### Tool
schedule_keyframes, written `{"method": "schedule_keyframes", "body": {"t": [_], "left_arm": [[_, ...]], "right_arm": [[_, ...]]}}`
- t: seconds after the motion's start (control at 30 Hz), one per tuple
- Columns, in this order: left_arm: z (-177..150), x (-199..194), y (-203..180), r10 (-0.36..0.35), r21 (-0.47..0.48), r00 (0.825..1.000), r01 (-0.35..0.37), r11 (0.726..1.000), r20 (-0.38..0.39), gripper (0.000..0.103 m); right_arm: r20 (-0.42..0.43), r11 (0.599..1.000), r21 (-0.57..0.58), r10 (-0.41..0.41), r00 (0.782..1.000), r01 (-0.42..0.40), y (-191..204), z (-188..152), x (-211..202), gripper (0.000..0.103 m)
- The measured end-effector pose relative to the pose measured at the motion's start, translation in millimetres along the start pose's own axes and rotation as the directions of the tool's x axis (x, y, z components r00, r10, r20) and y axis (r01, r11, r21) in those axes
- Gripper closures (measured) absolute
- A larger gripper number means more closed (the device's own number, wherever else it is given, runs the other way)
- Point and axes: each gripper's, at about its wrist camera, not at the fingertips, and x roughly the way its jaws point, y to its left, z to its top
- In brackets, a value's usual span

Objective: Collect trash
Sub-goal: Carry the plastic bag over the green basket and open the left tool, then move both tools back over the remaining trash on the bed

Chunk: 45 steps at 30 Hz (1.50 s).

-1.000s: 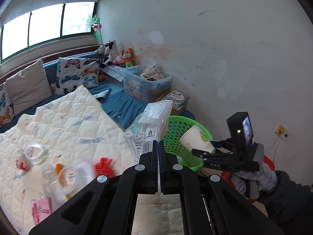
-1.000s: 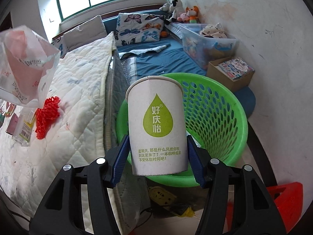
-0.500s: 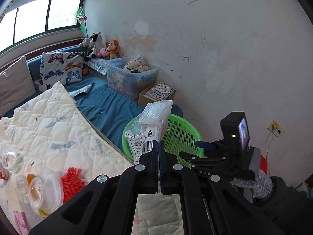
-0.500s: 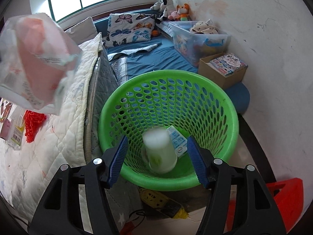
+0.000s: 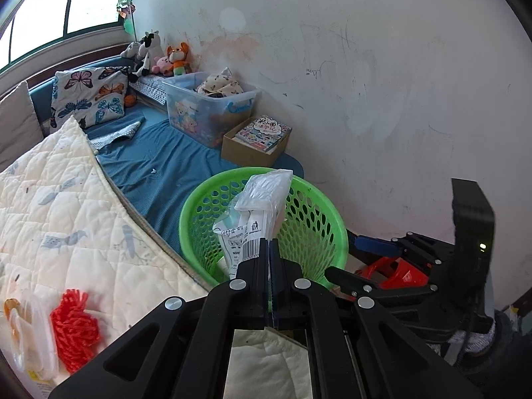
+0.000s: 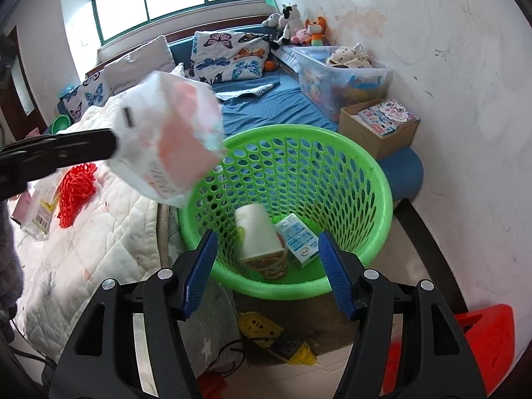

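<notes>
- Dropped since earlier frame: white paper cup with green drop logo (image 6: 261,236) has left right gripper (image 6: 266,266), now lies tilted on the floor of the round green perforated plastic basket (image 6: 375,179), lower centre of right view, just beside a small white-and-blue carton (image 6: 299,241).
- Right gripper tongs apart, nothing between the blue pads (image 6: 199,271); they widened over the past second, then levelled off. Sits at the basket's near rim.
- Left gripper (image 5: 268,249) tongs together, clamped on crumpled white plastic wrapper with barcode and pink print (image 5: 257,209); it has swung over from the quilt side, wrapper now in front of basket mouth, centre of left view. In right view wrapper is blurred, upper left, overlapping the basket's left rim.
- White quilted bedspread (image 5: 66,219) fills left side; red mesh net (image 5: 74,329) and clear plastic container (image 5: 30,335) lie on it, lower left.
- Yellow power strip (image 6: 272,335) on floor below basket, bottom centre.
- Red plastic stool (image 6: 482,342), lower right.
</notes>
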Motion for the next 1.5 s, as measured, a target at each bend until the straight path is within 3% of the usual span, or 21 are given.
{"method": "schedule_keyframes", "body": {"t": [0.17, 0.23, 0.37, 0.5, 0.7, 0.93, 1.17, 1.33, 1.5], "left_arm": [[-1.8, 16.2, 1.3, -0.020, -0.017, 1.000, 0.020, 1.000, -0.023, 0.099], [-3.9, 19.5, 3.8, -0.023, -0.028, 0.999, 0.023, 0.999, -0.025, 0.089], [-10.3, 18.4, 7.9, -0.029, -0.049, 0.999, 0.028, 0.998, -0.036, 0.085], [-15.9, 1.6, 8.0, 0.021, -0.042, 1.000, -0.022, 0.999, -0.015, 0.069], [-25.3, -40.6, 14.0, 0.127, -0.038, 0.991, -0.126, 0.991, 0.031, 0.067], [-52.1, -97.9, 32.5, 0.275, -0.050, 0.959, -0.272, 0.961, 0.070, 0.061], [-88.7, -153.0, 75.4, 0.416, -0.127, 0.906, -0.406, 0.905, 0.073, 0.059], [-116.0, -178.5, 106.7, 0.491, -0.156, 0.870, -0.480, 0.863, 0.044, 0.058], [-139.7, -186.4, 126.6, 0.515, -0.168, 0.857, -0.507, 0.845, 0.005, 0.058]], "right_arm": [[0.004, 1.000, -0.001, -0.001, 1.000, 0.001, 0.7, -6.0, -6.5, 0.039], [0.005, 1.000, 0.000, 0.000, 1.000, 0.000, 1.1, -7.5, -7.8, 0.039], [0.007, 1.000, 0.000, -0.001, 1.000, 0.001, 3.4, -9.3, -9.3, 0.039], [0.011, 1.000, -0.009, 0.005, 1.000, -0.005, 9.8, -8.2, -12.0, 0.039], [0.027, 0.999, -0.038, 0.032, 0.999, -0.031, 27.1, -6.2, -19.7, 0.039], [0.043, 0.994, -0.080, 0.077, 0.996, -0.074, 53.8, 0.1, -28.8, 0.037], [0.049, 0.984, -0.133, 0.129, 0.990, -0.122, 87.6, 8.7, -30.4, 0.037], [0.041, 0.973, -0.170, 0.163, 0.986, -0.154, 114.3, 11.6, -28.0, 0.037], [0.029, 0.964, -0.196, 0.186, 0.982, -0.177, 134.2, 13.8, -23.5, 0.037]]}}
